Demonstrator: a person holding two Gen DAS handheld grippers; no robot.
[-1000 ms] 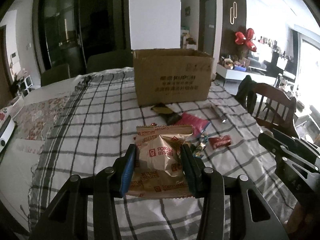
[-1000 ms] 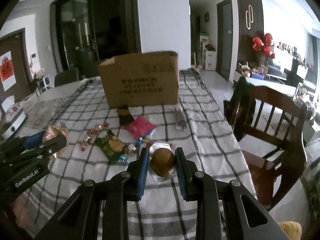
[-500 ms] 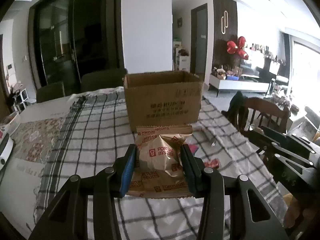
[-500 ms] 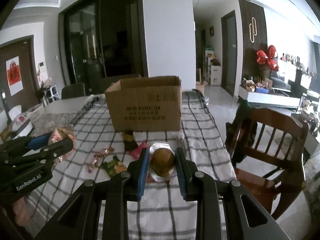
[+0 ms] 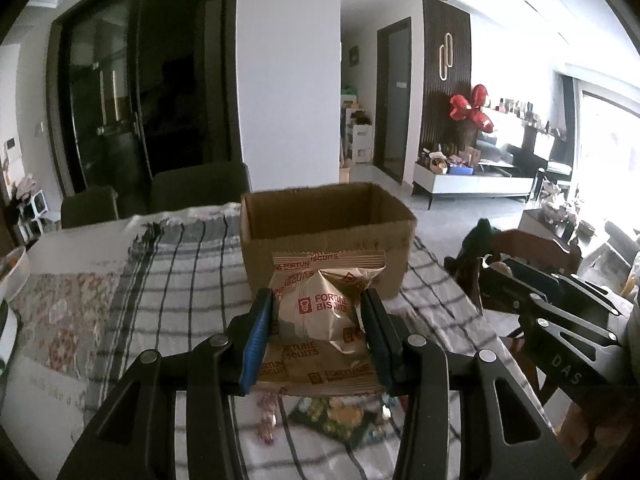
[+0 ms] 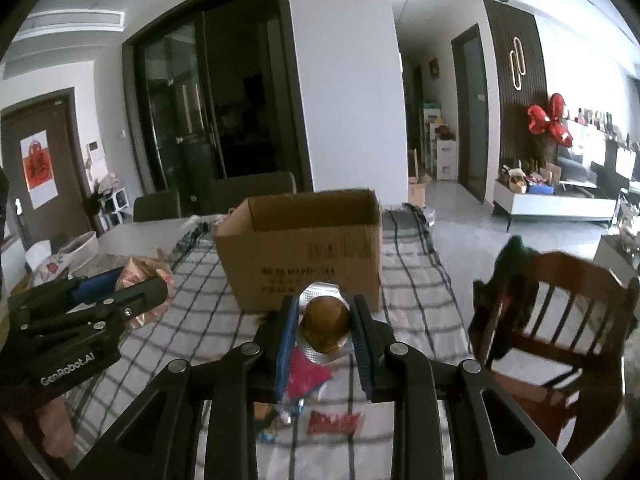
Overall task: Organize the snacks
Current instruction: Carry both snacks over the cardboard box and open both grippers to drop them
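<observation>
My left gripper (image 5: 318, 308) is shut on a tan "Fortune Biscuits" packet (image 5: 320, 320), held up above the checked tablecloth in front of the open cardboard box (image 5: 326, 240). My right gripper (image 6: 324, 316) is shut on a round brown snack in a silver wrapper (image 6: 323, 322), also raised before the same box (image 6: 300, 256). Each gripper shows in the other's view: the right one at the right edge (image 5: 536, 296), the left one (image 6: 132, 292) at the left with its packet. Loose snacks lie on the cloth below: a green packet (image 5: 336, 420), a pink packet (image 6: 304, 374), a red packet (image 6: 334, 424).
The table wears a checked cloth (image 6: 416, 280) with a floral cloth (image 5: 60, 312) to the left. A wooden chair (image 6: 552, 320) with dark clothing on it stands at the table's right side. Dark chairs (image 5: 200, 188) stand behind the box.
Both grippers have risen and moved toward the box with their snacks still held. The box's open top now shows, and the loose snacks have dropped low in both views.
</observation>
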